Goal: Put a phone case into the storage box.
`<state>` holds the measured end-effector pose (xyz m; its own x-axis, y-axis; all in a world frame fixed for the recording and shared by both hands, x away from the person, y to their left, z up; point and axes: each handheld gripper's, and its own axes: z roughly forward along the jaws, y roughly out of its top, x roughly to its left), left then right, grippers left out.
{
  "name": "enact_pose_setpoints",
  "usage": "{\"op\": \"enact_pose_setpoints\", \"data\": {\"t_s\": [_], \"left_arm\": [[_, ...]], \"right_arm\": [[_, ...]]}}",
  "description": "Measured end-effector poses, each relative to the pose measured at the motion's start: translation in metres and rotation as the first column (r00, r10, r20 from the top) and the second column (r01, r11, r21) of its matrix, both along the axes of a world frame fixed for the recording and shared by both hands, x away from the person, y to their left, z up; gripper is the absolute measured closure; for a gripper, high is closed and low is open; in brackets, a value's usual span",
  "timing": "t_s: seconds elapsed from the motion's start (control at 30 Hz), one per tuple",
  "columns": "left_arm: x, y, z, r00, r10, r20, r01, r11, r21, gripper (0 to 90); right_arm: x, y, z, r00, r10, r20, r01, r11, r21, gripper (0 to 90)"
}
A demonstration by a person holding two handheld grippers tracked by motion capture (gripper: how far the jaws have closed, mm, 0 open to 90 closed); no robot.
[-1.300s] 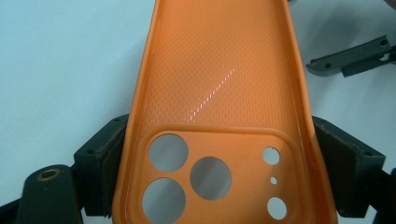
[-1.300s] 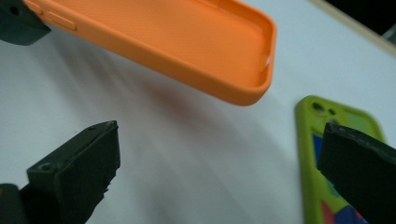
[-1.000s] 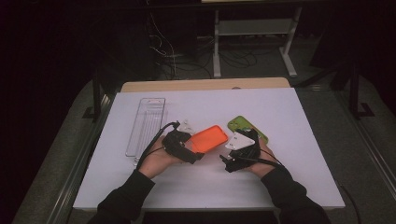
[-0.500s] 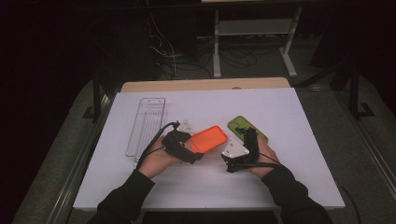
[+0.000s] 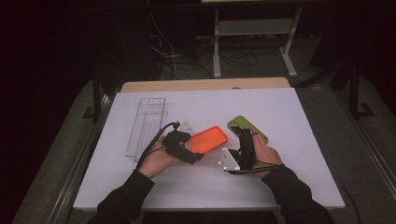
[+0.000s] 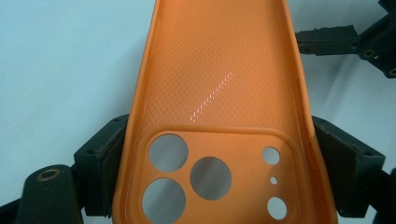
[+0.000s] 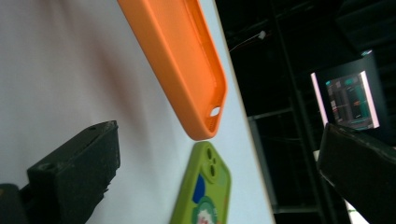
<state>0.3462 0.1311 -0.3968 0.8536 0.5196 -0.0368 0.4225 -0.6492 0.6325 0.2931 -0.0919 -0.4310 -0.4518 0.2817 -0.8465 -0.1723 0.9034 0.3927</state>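
Note:
An orange phone case [image 5: 211,138] is held just above the white table, hollow side up. My left gripper [image 5: 187,148] is shut on its camera-cutout end, and in the left gripper view the orange case [image 6: 219,84] runs away from me with a pad [image 6: 105,161] pressed on each side. A green phone case [image 5: 247,126] lies flat to the right. My right gripper [image 5: 243,136] is turned on its side beside it, open and holding nothing. The right gripper view shows the orange case [image 7: 180,60] above the green case [image 7: 203,196].
A clear plastic tray [image 5: 147,125] lies lengthwise at the left of the white table [image 5: 280,102]. Beyond the table's far edge are a wooden strip, cables and a metal stand in the dark.
My right gripper has rolled onto its side and now points away from me at the green case. The left gripper and the orange case have hardly moved.

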Motion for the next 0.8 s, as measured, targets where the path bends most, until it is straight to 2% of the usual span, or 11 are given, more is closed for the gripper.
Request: {"op": "enact_pose_setpoints", "data": {"t_s": [0.1, 0.27, 0.3, 0.33, 0.37, 0.47, 0.6, 0.63, 0.73, 0.77, 0.8], "left_arm": [[0.000, 0.000, 0.001, 1.0000, 0.002, -0.001, -0.002, 1.0000, 0.001, 15.8], [-0.001, 0.000, 0.000, 1.0000, 0.001, -0.004, -0.001, 1.0000, -0.004, 15.8], [-0.002, -0.001, 0.000, 0.9999, 0.014, -0.008, -0.014, 0.9997, -0.020, 15.8], [-0.001, -0.001, 0.000, 0.9999, 0.013, -0.006, -0.013, 0.9998, -0.017, 15.8], [-0.001, 0.000, 0.000, 0.9999, 0.010, -0.007, -0.010, 0.9998, -0.015, 15.9], [-0.001, 0.000, 0.000, 0.9999, 0.008, -0.013, -0.008, 0.9997, -0.024, 15.9], [-0.001, 0.000, 0.001, 0.9999, 0.011, -0.011, -0.011, 0.9993, -0.037, 15.8], [0.000, 0.001, 0.002, 1.0000, -0.006, -0.006, 0.006, 0.9998, -0.017, 15.8], [-0.001, 0.001, 0.001, 0.9999, -0.004, -0.012, 0.004, 0.9997, -0.025, 15.8], [-0.001, 0.000, 0.001, 0.9999, -0.001, -0.011, 0.001, 0.9996, -0.027, 15.8], [-0.001, 0.000, 0.001, 0.9999, -0.001, -0.012, 0.001, 0.9995, -0.031, 15.8]], "right_arm": [[0.000, -0.001, 0.000, 0.9993, 0.017, 0.034, -0.015, 0.999, -0.042, 0.0], [-0.002, 0.000, -0.002, 0.9983, 0.021, 0.055, -0.017, 0.997, -0.075, 0.0], [-0.003, 0.000, -0.003, 0.9963, 0.028, 0.082, -0.022, 0.997, -0.076, 0.0], [-0.003, 0.001, -0.003, 0.9912, 0.050, 0.122, -0.039, 0.995, -0.094, 0.0], [-0.003, 0.001, -0.004, 0.9892, 0.057, 0.135, -0.043, 0.994, -0.101, 0.0], [-0.003, 0.003, -0.005, 0.9853, 0.074, 0.154, -0.056, 0.992, -0.115, 0.0], [-0.004, 0.007, -0.007, 0.9728, 0.103, 0.208, -0.073, 0.987, -0.145, 0.0], [-0.005, 0.008, -0.008, 0.9725, 0.104, 0.208, -0.074, 0.986, -0.149, 0.0], [-0.005, 0.011, -0.011, 0.9715, 0.110, 0.210, -0.073, 0.982, -0.177, 0.0], [-0.005, 0.012, -0.014, 0.9673, 0.116, 0.226, -0.075, 0.980, -0.185, 0.0], [-0.006, 0.013, -0.017, 0.9672, 0.109, 0.229, -0.069, 0.982, -0.176, 1.8]]}}
